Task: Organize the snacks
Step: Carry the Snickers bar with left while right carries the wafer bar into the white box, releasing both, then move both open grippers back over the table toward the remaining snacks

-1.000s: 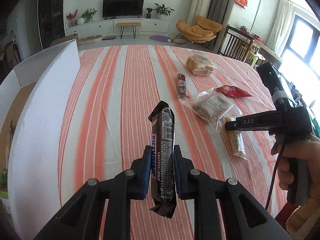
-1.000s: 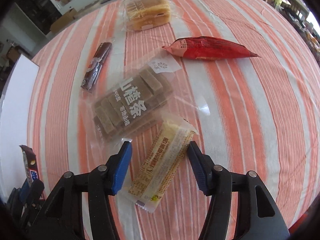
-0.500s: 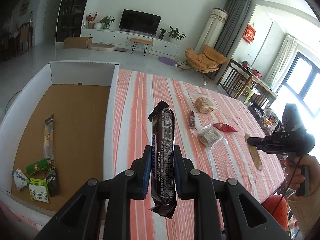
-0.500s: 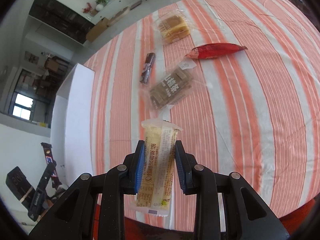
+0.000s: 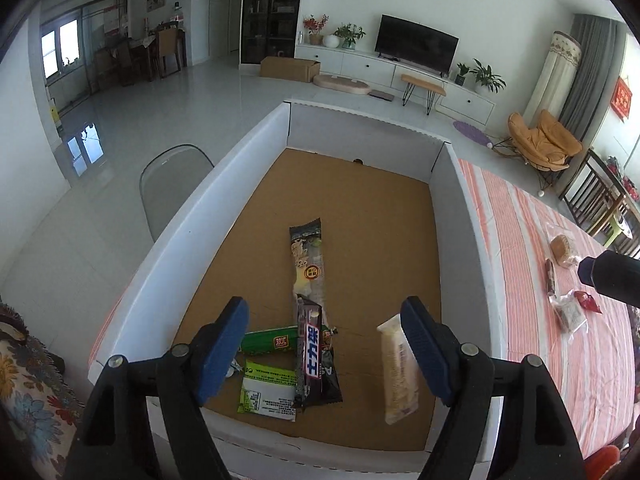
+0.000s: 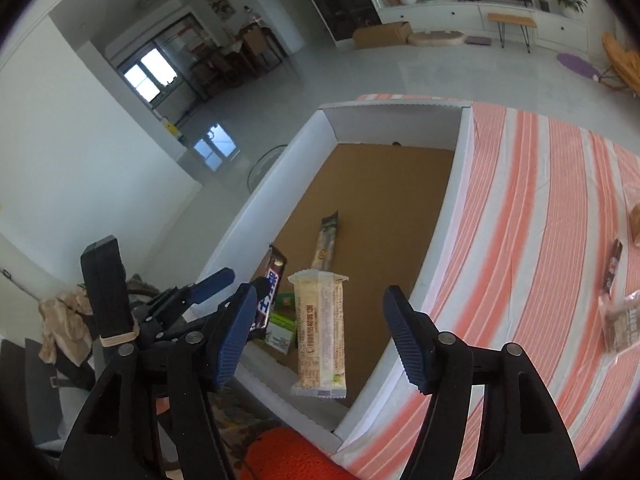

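Both released bars (image 5: 309, 354) (image 6: 320, 336) blur above box (image 5: 452, 184).

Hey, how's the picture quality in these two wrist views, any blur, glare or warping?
Left wrist view: sharp, fisheye bows the white box walls; the dark candy bar is slightly smeared. Right wrist view: striped tablecloth and the snacks at the right edge are motion-blurred, the pale yellow snack bar reads clearly; both windows blow out.

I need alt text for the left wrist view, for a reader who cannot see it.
The open left gripper hangs over a white-walled box with a brown cardboard floor; its jaws have just opened, and a dark chocolate bar is free between them. A pale wrapped bar is beside it, over several snack packets. A striped tablecloth lies at right.
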`<action>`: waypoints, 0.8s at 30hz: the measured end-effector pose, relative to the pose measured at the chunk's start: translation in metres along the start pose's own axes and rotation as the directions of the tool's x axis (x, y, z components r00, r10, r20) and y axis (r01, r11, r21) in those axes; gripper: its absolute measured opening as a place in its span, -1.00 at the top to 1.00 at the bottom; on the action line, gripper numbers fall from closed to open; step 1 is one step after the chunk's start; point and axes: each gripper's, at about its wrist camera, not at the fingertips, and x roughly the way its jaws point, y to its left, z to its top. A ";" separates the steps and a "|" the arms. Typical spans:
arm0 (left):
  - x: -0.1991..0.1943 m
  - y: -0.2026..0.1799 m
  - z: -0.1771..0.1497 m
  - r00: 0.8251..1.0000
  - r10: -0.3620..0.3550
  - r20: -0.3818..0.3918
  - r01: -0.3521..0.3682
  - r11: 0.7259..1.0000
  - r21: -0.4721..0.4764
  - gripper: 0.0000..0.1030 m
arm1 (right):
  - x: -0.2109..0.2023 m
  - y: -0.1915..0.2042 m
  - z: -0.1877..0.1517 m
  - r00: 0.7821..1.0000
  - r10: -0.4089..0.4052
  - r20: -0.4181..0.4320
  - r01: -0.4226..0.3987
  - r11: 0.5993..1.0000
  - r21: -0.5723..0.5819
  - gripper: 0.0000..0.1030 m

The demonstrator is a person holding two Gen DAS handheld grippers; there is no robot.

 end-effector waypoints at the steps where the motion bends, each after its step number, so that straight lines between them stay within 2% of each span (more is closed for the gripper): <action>1: 0.001 0.000 -0.005 1.000 0.010 0.010 -0.010 1.000 -0.003 -0.51 | -0.003 -0.006 -0.005 1.000 -0.008 0.010 0.008 1.000 -0.008 -0.34; 4: -0.001 -0.014 -0.011 0.999 -0.014 0.052 0.014 1.000 0.006 -0.51 | -0.026 -0.042 -0.029 0.991 -0.124 0.058 0.128 0.989 -0.074 -0.34; 6: -0.003 -0.038 -0.011 0.994 -0.071 0.083 0.067 0.997 0.048 -0.51 | -0.039 -0.076 -0.052 0.962 -0.254 0.103 0.265 0.957 -0.118 -0.38; 8: -0.004 -0.075 -0.007 0.987 -0.114 0.111 0.101 0.988 0.116 -0.51 | -0.053 -0.122 -0.085 0.901 -0.404 0.155 0.425 0.895 -0.139 -0.44; 10: 0.005 -0.117 -0.007 0.983 -0.139 0.121 0.110 0.970 0.219 -0.51 | -0.064 -0.176 -0.122 0.825 -0.538 0.174 0.560 0.820 -0.119 -0.44; 12: 0.025 -0.158 -0.013 0.988 -0.114 0.100 0.075 0.942 0.328 -0.51 | -0.074 -0.231 -0.158 0.760 -0.635 0.141 0.647 0.759 -0.071 -0.44; 14: 0.047 -0.190 -0.024 0.996 -0.066 0.061 0.036 0.914 0.405 -0.51 | -0.094 -0.283 -0.193 0.717 -0.692 0.081 0.693 0.720 0.013 -0.44; 15: 0.056 -0.202 -0.029 0.999 -0.046 0.015 0.035 0.906 0.423 -0.41 | -0.105 -0.303 -0.206 0.709 -0.703 0.063 0.700 0.711 0.060 -0.44; 17: 0.056 -0.215 -0.041 0.999 -0.003 0.037 -0.015 0.877 0.480 -0.36 | -0.129 -0.336 -0.224 0.696 -0.716 0.057 0.704 0.696 0.143 -0.44; 19: 0.049 -0.213 -0.051 0.999 -0.018 0.042 -0.006 0.863 0.505 -0.36 | -0.147 -0.353 -0.237 0.681 -0.729 0.067 0.708 0.679 0.194 -0.44; 23: 0.041 -0.195 -0.064 1.000 -0.028 -0.015 0.031 0.881 0.472 -0.36 | -0.157 -0.381 -0.246 0.685 -0.724 0.079 0.685 0.677 0.268 -0.44; 24: 0.039 -0.192 -0.066 0.999 -0.029 -0.021 0.036 0.885 0.463 -0.36 | -0.156 -0.387 -0.246 0.698 -0.713 0.067 0.670 0.683 0.291 -0.44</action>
